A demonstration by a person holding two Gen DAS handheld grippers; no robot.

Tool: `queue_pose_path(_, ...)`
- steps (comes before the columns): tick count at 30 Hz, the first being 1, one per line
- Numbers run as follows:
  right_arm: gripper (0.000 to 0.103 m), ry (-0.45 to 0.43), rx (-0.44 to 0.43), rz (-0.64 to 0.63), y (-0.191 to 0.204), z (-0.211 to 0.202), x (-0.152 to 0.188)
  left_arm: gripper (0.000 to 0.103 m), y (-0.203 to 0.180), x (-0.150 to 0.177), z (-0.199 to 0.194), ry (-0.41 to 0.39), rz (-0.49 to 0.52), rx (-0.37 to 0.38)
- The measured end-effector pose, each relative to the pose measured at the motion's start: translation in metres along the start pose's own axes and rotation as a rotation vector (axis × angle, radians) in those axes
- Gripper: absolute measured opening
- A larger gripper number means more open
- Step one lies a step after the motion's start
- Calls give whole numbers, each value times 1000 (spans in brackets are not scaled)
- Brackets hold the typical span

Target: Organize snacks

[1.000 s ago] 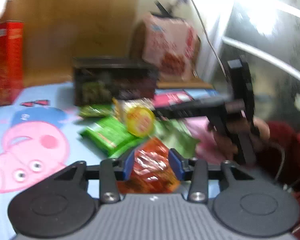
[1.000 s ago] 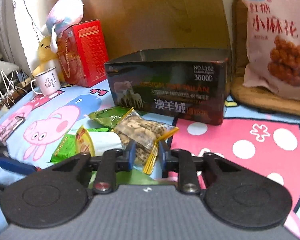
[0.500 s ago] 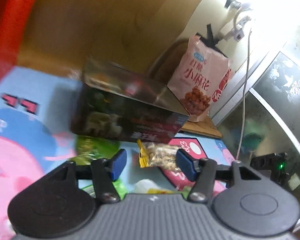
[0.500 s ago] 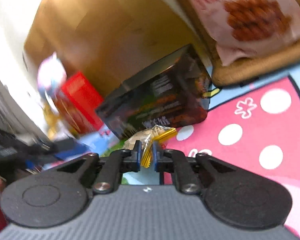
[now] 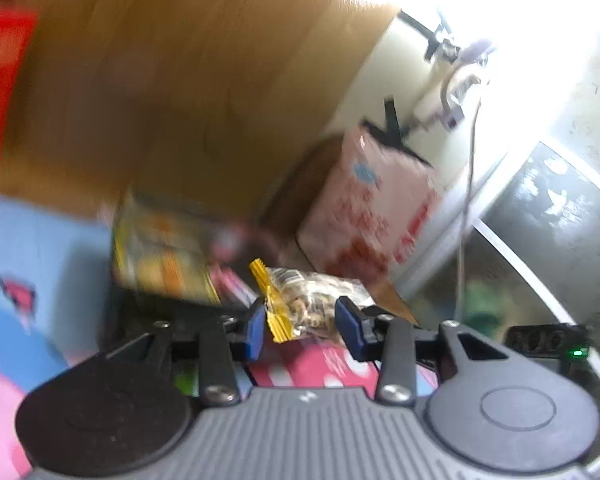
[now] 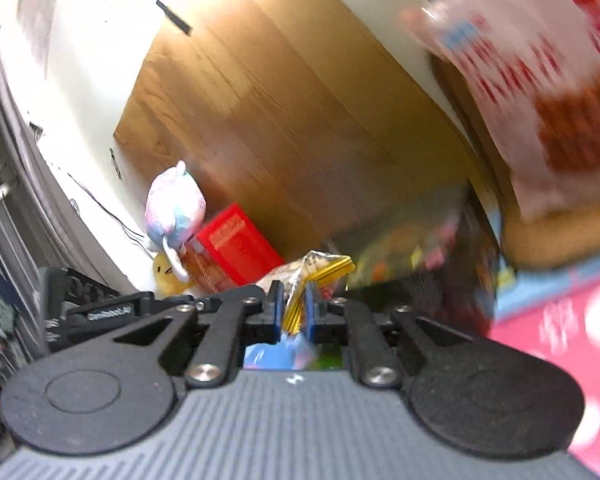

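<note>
The right gripper has its fingers pinching the yellow edge of a clear nut packet, which is up in the air, off the table. The left gripper has its fingers spread apart with nothing held; the same nut packet shows just past them, and I cannot tell if it touches them. Just behind the packet is the dark box, and it looks like it has some colorful snacks in it, though that part is blurry. Further back, a big pink snack bag leans near the wall, and a red box and a soft toy stand off to the side. I think the step now is carrying the packet over to the box. Next, the right gripper likely needs to bring the packet over the open top of the box and let go, so it drops inside and not on the table.
</note>
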State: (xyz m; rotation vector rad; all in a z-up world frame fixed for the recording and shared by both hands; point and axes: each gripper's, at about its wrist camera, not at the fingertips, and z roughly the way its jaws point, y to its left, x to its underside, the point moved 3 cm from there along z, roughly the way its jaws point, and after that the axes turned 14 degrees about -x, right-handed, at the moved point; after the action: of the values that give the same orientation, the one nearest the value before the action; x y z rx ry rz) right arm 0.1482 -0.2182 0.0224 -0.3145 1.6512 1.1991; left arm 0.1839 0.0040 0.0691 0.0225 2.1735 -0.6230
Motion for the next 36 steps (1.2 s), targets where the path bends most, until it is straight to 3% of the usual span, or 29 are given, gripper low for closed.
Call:
queue_pose_path(2, 15, -2, 35, -50, -3, 21, -12, 41, -2, -13, 11, -33, 28, -66)
queue_pose_path(3, 21, -7, 63, -86, -5, 32, -17, 44, -2, -17, 17, -54, 59, -110)
queue_pose_path(5, 38, -16, 200, -203, -9, 51, -19, 45, 0, -20, 27, -75, 108, -252)
queue_pose_path(6, 45, -7, 271, -245, -9, 55, -19, 45, 3, -19, 28, -74, 107, -277)
queue_pose_path(7, 45, -7, 318, -266, -10, 56, -17, 46, 8, -16, 24, -74, 90, -245)
queue_pose_path(9, 45, -26, 246, -241, -6, 45, -10, 47, 20, -6, 14, -71, 59, -205)
queue_pose_path(11, 45, -9, 206, -225, -1, 34, 1, 47, 35, 8, 4, -62, 39, -212)
queue_pose_path(15, 46, 108, 138, -199, 8, 25, 32, 47, 64, 31, -3, 3, -17, -239)
queue_pose_path(17, 46, 184, 131, -173, 8, 31, 44, 48, 77, 37, 2, 73, -75, -266)
queue_pose_path(21, 46, 320, 99, 43, -11, 57, 55, 47, 95, 48, 15, 220, -224, -215)
queue_pose_path(23, 45, 370, 91, 175, -26, 69, 56, 48, 100, 49, 18, 227, -292, -177)
queue_pose_path(24, 44, 389, 88, 230, -33, 75, 56, 45, 100, 49, 20, 235, -315, -165)
queue_pose_path(26, 34, 417, 87, 301, -41, 84, 57, 29, 100, 50, 26, 256, -342, -157)
queue_pose_path(27, 26, 432, 100, 330, -46, 91, 59, 26, 99, 52, 31, 272, -351, -152)
queue_pose_path(30, 18, 421, 111, 333, -47, 96, 60, 25, 99, 53, 26, 259, -344, -161)
queue_pose_path(36, 15, 433, 96, 230, -16, 83, 69, 25, 91, 68, -1, 243, -326, -118)
